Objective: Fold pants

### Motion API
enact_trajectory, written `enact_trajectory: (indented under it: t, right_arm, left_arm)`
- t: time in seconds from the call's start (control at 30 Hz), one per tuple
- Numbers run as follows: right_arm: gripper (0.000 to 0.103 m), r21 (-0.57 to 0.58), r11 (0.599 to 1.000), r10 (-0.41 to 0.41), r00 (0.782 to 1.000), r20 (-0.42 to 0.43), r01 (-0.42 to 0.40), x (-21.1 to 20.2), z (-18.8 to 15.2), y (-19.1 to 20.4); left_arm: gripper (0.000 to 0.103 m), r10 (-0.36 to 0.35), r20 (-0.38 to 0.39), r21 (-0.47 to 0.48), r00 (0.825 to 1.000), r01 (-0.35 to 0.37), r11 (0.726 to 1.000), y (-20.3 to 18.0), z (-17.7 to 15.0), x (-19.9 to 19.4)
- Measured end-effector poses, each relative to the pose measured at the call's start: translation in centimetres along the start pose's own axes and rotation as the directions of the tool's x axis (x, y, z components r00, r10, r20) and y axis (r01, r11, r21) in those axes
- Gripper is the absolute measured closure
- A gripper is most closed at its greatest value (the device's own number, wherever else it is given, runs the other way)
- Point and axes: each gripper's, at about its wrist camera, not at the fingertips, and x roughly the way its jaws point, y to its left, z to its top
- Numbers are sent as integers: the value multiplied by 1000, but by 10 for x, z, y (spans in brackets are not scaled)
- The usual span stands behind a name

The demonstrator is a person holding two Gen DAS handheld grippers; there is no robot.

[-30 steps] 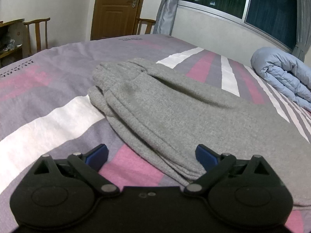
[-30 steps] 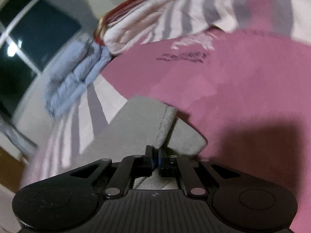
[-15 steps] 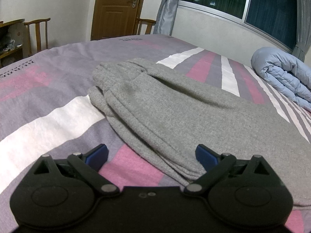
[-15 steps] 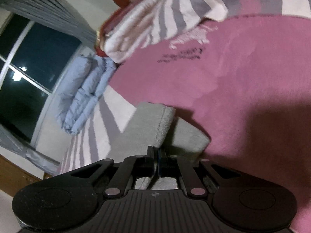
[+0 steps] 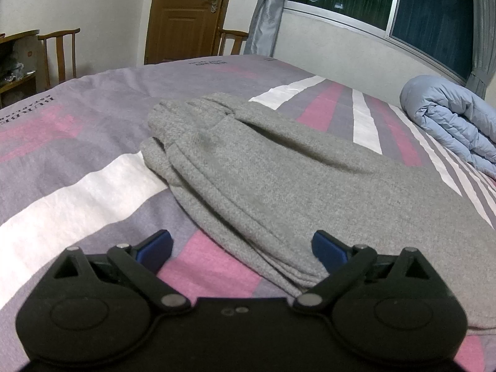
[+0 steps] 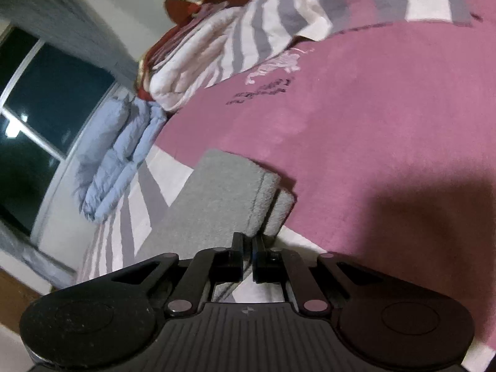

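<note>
The left tool [image 5: 241,248] gaped wide, empty, at the frame's bottom over the grey pants [image 5: 279,179] on the bed [image 5: 77,142]; the right tool [image 6: 247,249] pinched their leg ends.

Left wrist view: low over bed [image 5: 77,167], level, facing window [image 5: 434,6]. Right wrist view: rolled sideways, closer to bed [image 6: 387,130]. Both share gray pants [image 5: 279,186], blue quilt [image 6: 117,142].

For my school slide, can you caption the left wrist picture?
Open left gripper hovers over folded grey pants on a striped bed.
</note>
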Motion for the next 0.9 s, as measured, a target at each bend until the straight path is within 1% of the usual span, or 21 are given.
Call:
enact_trajectory:
  t: [0.07,0.13,0.2,0.27,0.33,0.37,0.43,0.53,0.63,0.67,0.7,0.73,0.77,0.8,0.83,0.87,0.9]
  right_arm:
    - [99,-21,1000,-10,1000,-3,9,-6,-1,2]
    - [99,-39,998,-49,999,4,49,-17,-4,1]
    - [99,-82,995,-59,998,36,62,-30,-9,5]
    - [99,-181,983,-33,999,25,37,-37,-15,19]
    - [99,-277,961,2,1000,-6,-3,-37,-21,40]
    - [99,-330,944,17,999,-29,-26,-34,-25,54]
    - [99,-436,897,54,997,-63,-76,-27,-37,88]
    - [99,-544,818,121,981,-153,-185,-9,-62,143]
    - [99,-595,734,182,939,-292,-327,20,-96,205]
    - [99,-612,700,195,923,-331,-367,29,-110,227]
    - [98,-627,666,204,908,-366,-403,39,-123,249]
    - [95,-643,630,211,893,-398,-435,48,-136,269]
    - [71,-655,597,216,879,-425,-463,58,-150,289]
    - [48,-664,569,217,868,-447,-484,69,-162,306]
    - [13,-677,544,214,863,-458,-495,79,-175,322]
    - [11,-690,508,230,854,-467,-515,89,-188,336]
    - [11,-702,463,236,838,-491,-542,97,-201,348]
  left_arm:
    - [11,0,0,0,1000,0,1000,0,0,0]
    - [11,-1,0,0,1000,1,1000,0,0,0]
    - [11,-4,-3,-4,1000,4,1000,2,2,-1]
    - [12,-6,-2,3,1000,6,1000,3,6,-6]
    - [13,9,24,32,1000,-10,999,5,15,-13]
    - [13,13,49,37,999,-14,999,9,21,-17]
    - [13,16,69,35,997,-18,999,19,35,-20]
    - [13,31,91,59,995,-37,998,34,62,-17]
    - [13,42,92,103,995,-52,993,46,98,-1]
    - [13,38,83,129,996,-48,990,49,110,7]
    - [13,22,58,162,998,-31,986,49,119,16]
    - [13,20,44,194,999,-28,981,48,129,26]
    - [13,8,37,224,999,-17,974,47,137,34]
    - [13,-18,9,241,1000,16,970,46,144,43]
    - [13,-39,-24,238,999,43,970,45,150,52]
    - [13,-60,-61,233,996,72,970,44,155,62]
    - [14,-62,-81,236,995,79,969,43,158,70]
